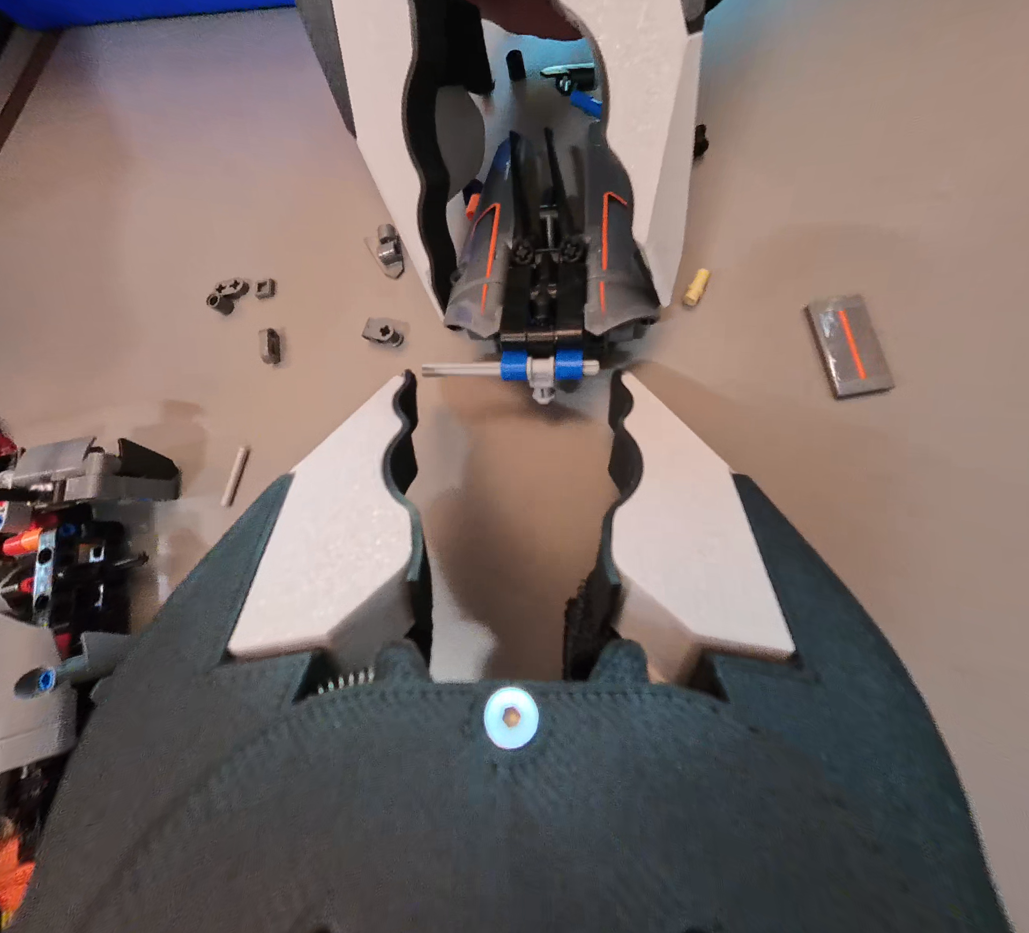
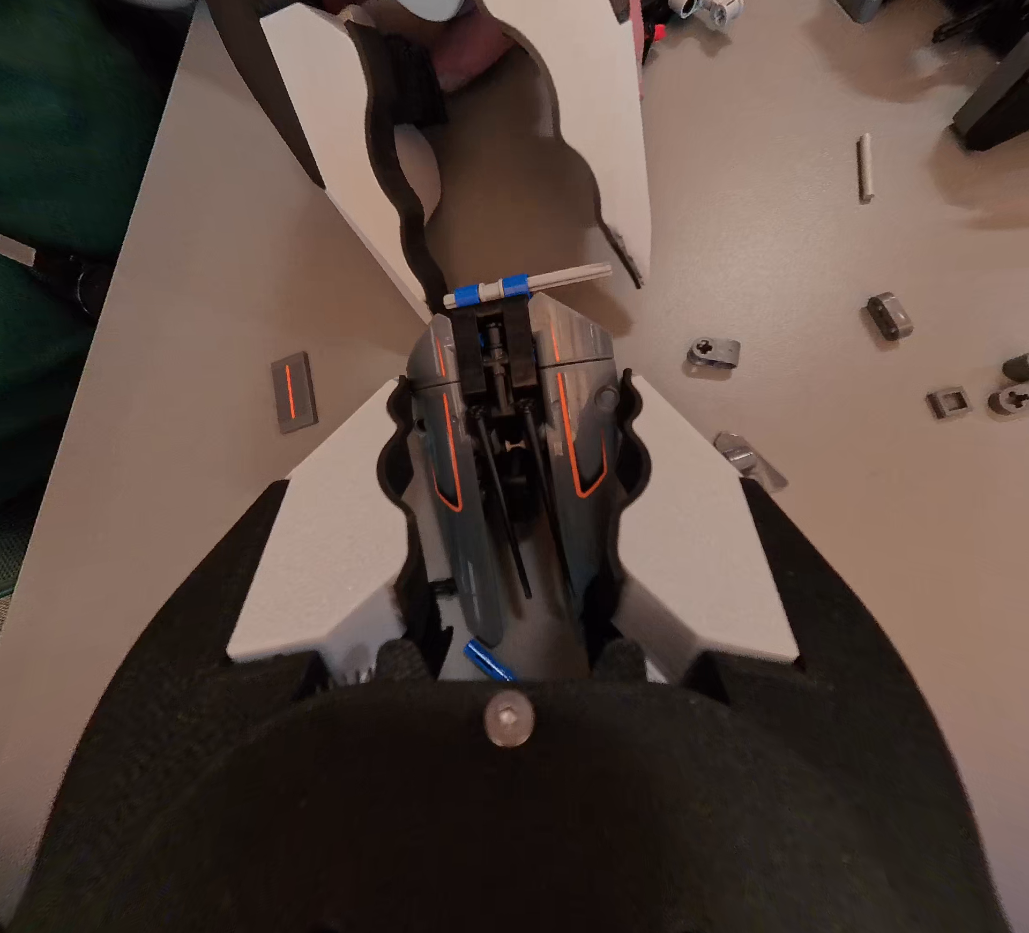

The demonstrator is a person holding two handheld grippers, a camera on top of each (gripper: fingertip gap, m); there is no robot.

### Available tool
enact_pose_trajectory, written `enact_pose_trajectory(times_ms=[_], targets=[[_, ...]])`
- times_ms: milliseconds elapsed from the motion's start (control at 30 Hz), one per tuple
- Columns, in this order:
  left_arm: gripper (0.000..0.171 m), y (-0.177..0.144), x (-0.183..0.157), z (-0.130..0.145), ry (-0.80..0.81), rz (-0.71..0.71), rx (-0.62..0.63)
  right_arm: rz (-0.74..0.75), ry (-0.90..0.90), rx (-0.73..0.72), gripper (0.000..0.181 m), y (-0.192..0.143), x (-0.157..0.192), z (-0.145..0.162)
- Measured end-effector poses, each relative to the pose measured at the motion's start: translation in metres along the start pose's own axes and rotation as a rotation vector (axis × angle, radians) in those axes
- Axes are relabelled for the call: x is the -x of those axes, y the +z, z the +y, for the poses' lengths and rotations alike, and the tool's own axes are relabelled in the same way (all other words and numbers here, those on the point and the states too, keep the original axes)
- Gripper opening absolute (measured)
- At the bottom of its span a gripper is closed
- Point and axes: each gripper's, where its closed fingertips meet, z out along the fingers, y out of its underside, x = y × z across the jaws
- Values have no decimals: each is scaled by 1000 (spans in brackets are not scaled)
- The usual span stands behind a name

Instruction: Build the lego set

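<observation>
A dark grey Lego sub-assembly with orange stripes and black beams is held above the beige table. My right gripper is shut on its side panels. A light grey axle with two blue bushes runs crosswise at the assembly's free end; it also shows in the right wrist view. My left gripper is open and empty, facing the right gripper head-on, its fingertips just short of the axle, one on each side.
A grey tile with an orange stripe and a tan pin lie right. Small grey connectors and a loose grey axle lie left. A larger part-built model stands at the left edge. A blue pin lies under the assembly. The grippers are tip to tip, or close to it.
</observation>
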Motion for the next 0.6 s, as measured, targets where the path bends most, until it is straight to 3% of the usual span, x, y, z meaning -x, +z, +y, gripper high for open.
enact_pose_trajectory(times_ms=[67,600], targets=[[60,1,2,-1,20,-16,-1,0,-1,-2,73,0,0,0],[56,-2,0,2,24,17,5,-13,-4,-15,73,0,1,0]])
